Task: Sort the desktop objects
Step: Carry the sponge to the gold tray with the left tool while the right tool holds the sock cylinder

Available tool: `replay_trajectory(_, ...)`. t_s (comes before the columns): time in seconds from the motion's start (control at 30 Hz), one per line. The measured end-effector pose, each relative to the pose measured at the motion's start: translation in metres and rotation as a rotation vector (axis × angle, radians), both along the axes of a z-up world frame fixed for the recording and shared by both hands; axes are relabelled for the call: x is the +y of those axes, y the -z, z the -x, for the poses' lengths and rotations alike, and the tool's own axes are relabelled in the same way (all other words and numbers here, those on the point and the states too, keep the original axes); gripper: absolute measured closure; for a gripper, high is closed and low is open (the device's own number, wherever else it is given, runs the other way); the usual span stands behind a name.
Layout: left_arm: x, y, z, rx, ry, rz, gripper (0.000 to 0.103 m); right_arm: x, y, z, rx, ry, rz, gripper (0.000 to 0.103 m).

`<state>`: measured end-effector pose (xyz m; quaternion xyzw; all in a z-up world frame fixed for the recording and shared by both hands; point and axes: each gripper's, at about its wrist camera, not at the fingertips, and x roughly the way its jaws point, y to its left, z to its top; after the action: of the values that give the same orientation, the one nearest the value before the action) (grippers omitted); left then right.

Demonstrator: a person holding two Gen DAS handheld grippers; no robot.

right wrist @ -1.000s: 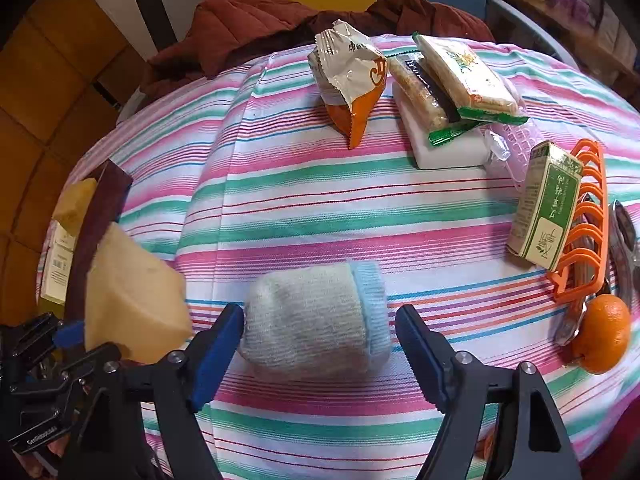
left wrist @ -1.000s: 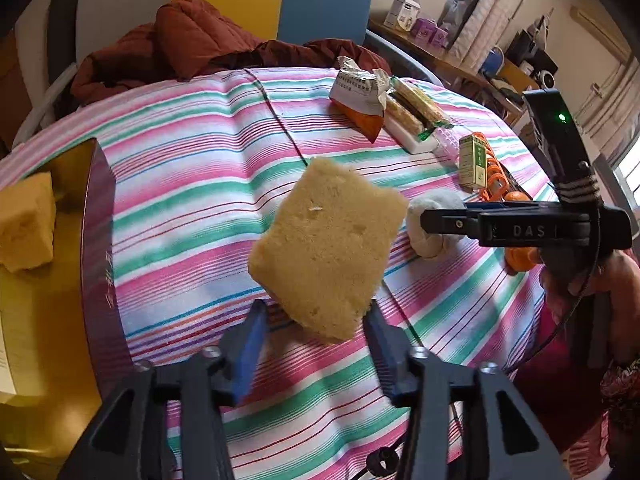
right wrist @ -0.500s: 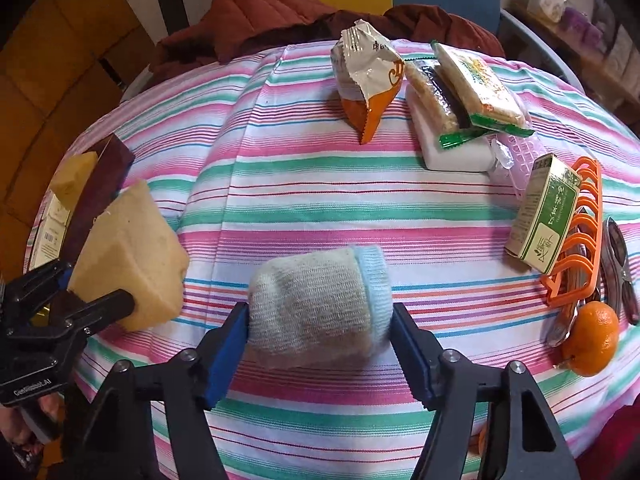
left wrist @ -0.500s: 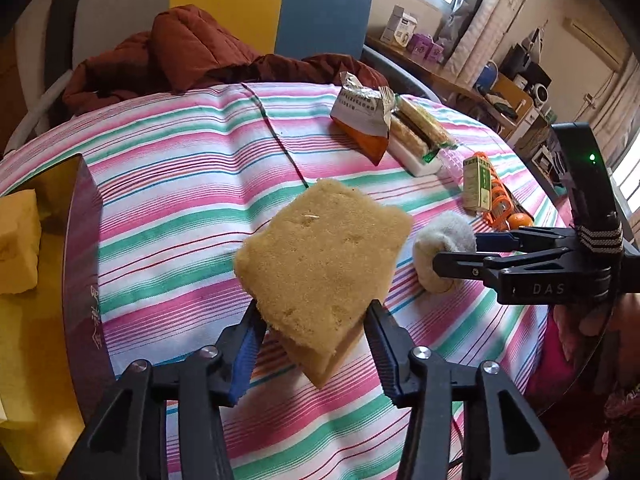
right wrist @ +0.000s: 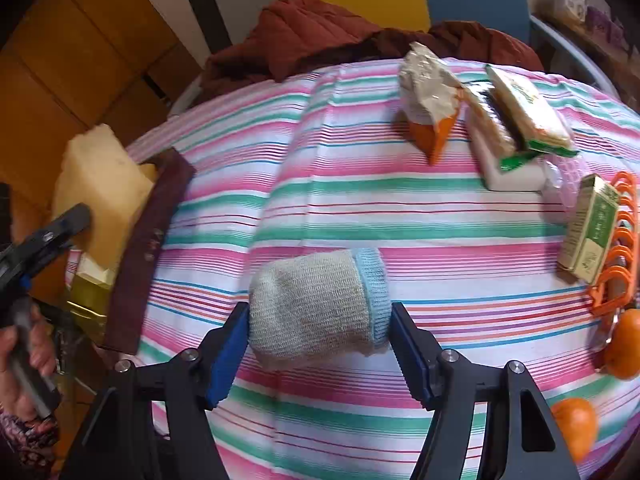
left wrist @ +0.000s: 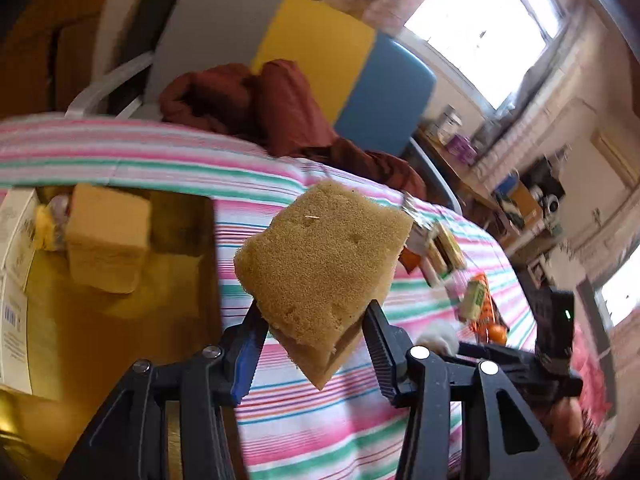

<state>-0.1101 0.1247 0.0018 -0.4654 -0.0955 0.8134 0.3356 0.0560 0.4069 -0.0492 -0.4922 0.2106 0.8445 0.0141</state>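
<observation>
Over striped tablecloth point(right wrist: 360, 216), left gripper point(left wrist: 316, 344) (tilted) clamps sponge point(left wrist: 320, 256).

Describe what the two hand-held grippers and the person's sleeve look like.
Both the left hand-held gripper and the right hand-held gripper have black skeletal plastic fingers, silver pivot bolts and blue ridged pads. A small green light glows on the right unit. The sleeve is dark and floral-patterned.

Tan sponge point(left wrist: 320, 264), pink-green striped tablecloth point(right wrist: 400, 216), perhaps beige, blue-cuffed sock point(right wrist: 320, 308).
</observation>
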Motion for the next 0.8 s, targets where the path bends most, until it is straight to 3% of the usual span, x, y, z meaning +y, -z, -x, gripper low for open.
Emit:
replay_trajectory(0.07, -0.017, 0.011, 0.020, -0.057, -0.067, -0.003, 0.054, -0.010, -0.007, 0.002, 0.025, -0.003, 0.018, 0.034)
replay_trajectory(0.17, -0.031, 0.025, 0.042, -0.115, -0.091, -0.043, 0.054, -0.031, -0.019, 0.011, 0.069, -0.020, 0.038, 0.034)
replay_trajectory(0.27, -0.033, 0.023, 0.052, -0.100, -0.100, -0.052, 0.055, -0.057, -0.031, 0.022, 0.108, -0.058, 0.039, 0.034)
replay_trajectory(0.33, -0.041, 0.024, 0.060, -0.133, -0.112, -0.102, 0.056, -0.069, -0.038, 0.026, 0.121, -0.080, 0.047, 0.034)
replay_trajectory(0.43, -0.050, 0.031, 0.068, -0.134, -0.139, -0.077, 0.057, -0.083, -0.044, 0.029, 0.140, -0.100, 0.086, 0.034)
replay_trajectory(0.5, -0.051, 0.034, 0.069, -0.108, -0.153, -0.028, 0.059, -0.090, -0.046, 0.032, 0.150, -0.110, 0.094, 0.034)
replay_trajectory(0.63, -0.039, 0.032, 0.071, 0.029, -0.174, 0.163, 0.061, -0.101, -0.042, 0.039, 0.148, -0.117, 0.118, 0.034)
replay_trajectory(0.73, -0.020, 0.030, 0.072, 0.122, -0.147, 0.256, 0.061, -0.108, -0.035, 0.044, 0.134, -0.121, 0.143, 0.034)
replay_trajectory(0.8, -0.004, 0.026, 0.068, 0.235, -0.113, 0.390, 0.059, -0.113, -0.034, 0.045, 0.129, -0.127, 0.152, 0.034)
